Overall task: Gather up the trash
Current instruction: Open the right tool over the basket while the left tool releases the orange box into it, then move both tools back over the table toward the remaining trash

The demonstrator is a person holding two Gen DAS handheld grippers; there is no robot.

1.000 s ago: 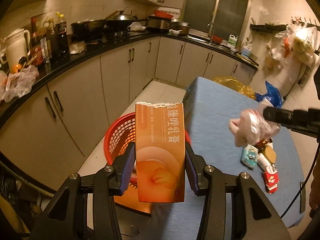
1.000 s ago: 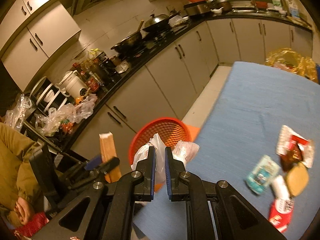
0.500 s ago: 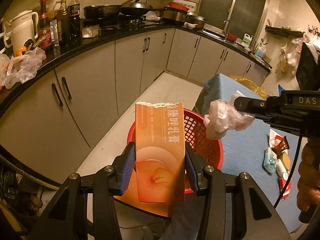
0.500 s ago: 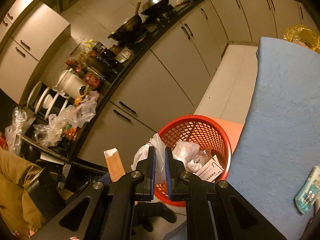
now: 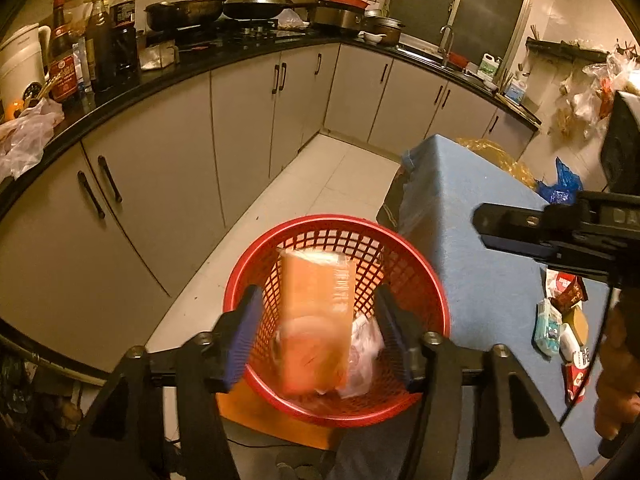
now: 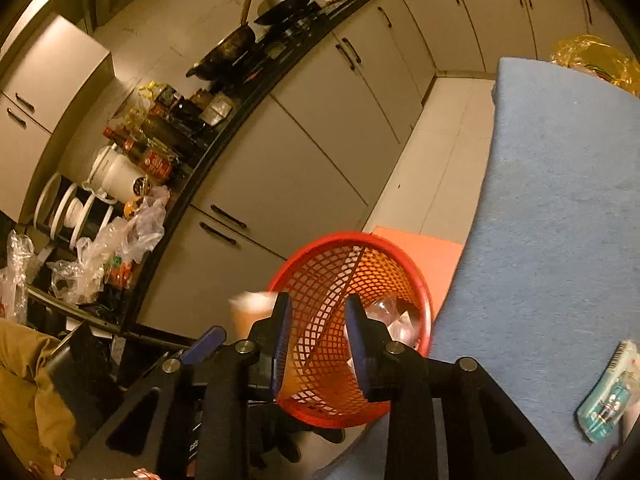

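Caught mid-drop: orange box (image 5: pixel 314 320) blurred between the just-opened, released jaws of the left gripper (image 5: pixel 320 340), falling into the red basket (image 5: pixel 400 248) at six o'clock of the frame. Right gripper (image 6: pixel 316 340) likewise just parted and empty, plastic bag (image 6: pixel 394 320) already in the basket. Next, likely, back to the wrappers (image 5: pixel 560 320) at three o'clock on the blue table (image 5: pixel 460 220). Shown only from the right wrist: a green packet (image 6: pixel 608 396), box top (image 6: pixel 254 308) outside the rim.
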